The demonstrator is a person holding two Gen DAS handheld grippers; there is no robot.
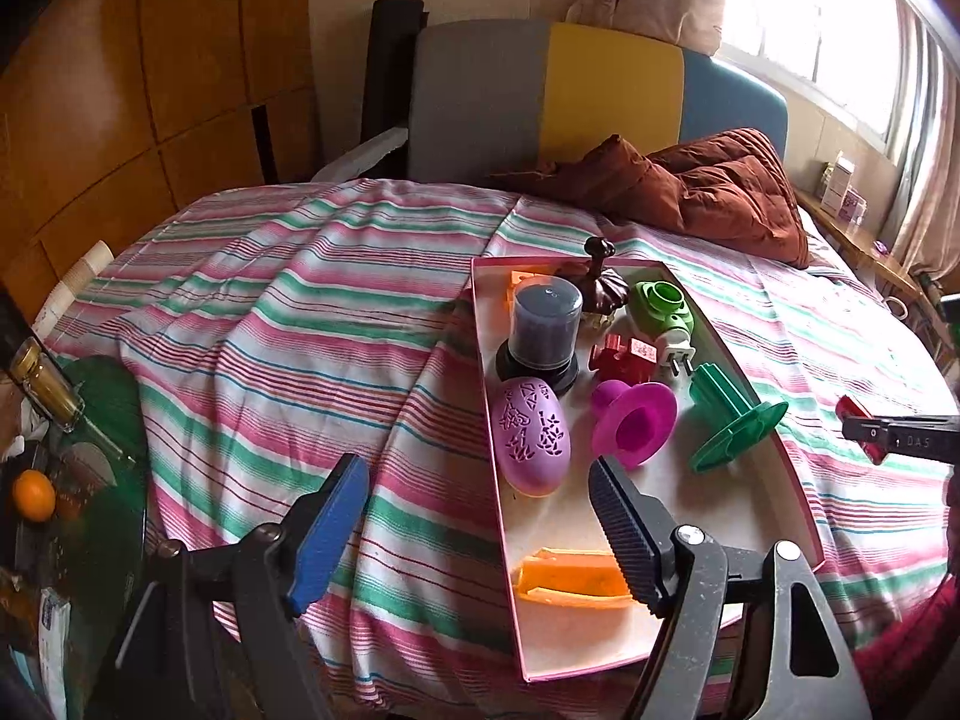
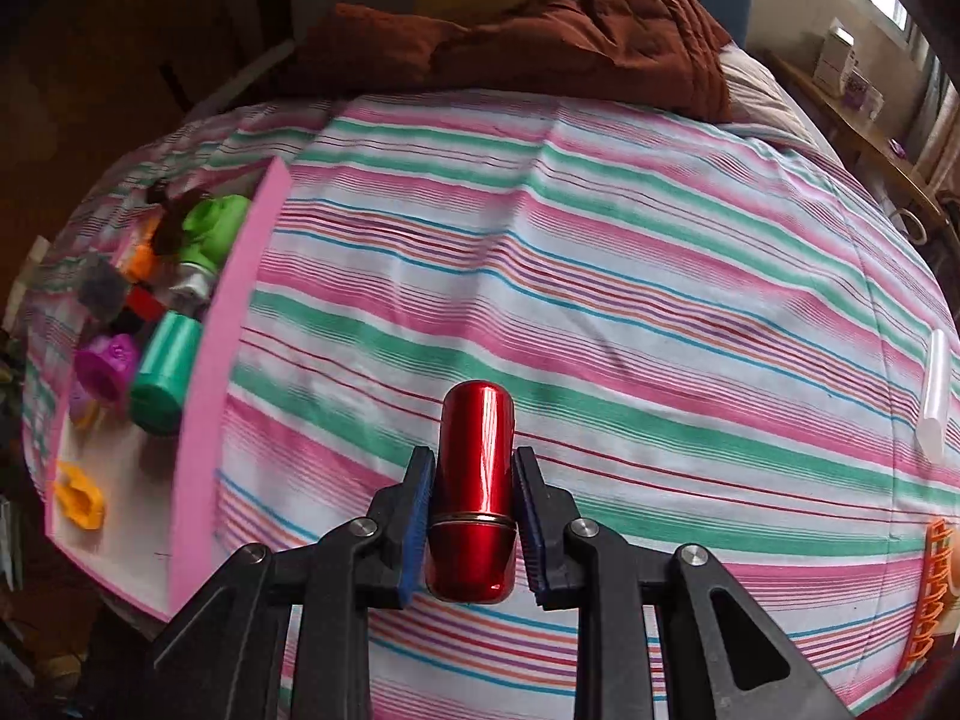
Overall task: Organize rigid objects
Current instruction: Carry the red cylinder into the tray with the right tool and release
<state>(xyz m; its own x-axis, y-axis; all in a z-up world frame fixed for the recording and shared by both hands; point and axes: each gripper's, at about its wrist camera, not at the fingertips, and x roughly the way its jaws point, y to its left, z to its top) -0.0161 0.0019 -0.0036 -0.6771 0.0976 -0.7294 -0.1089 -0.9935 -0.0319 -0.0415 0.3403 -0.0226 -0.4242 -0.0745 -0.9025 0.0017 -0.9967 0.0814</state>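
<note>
Right claw is clamped on a glossy red metal cylinder with a rounded end and a thin seam ring, held above the striped bedspread; ribbed blue pads press both its sides. Left claw stands wide open with nothing between its jaws, over the near end of a shallow pink-walled tray with a white floor, lying on the bed. In the tray: a perforated lilac egg-shaped shell, a magenta flanged cup, a green flanged spool, a dark lidded canister and a flat orange piece. Bedspread is soft cotton, creased, pink-green-white. A rust quilted blanket lies bunched at the headboard; a bright window is at right.
</note>
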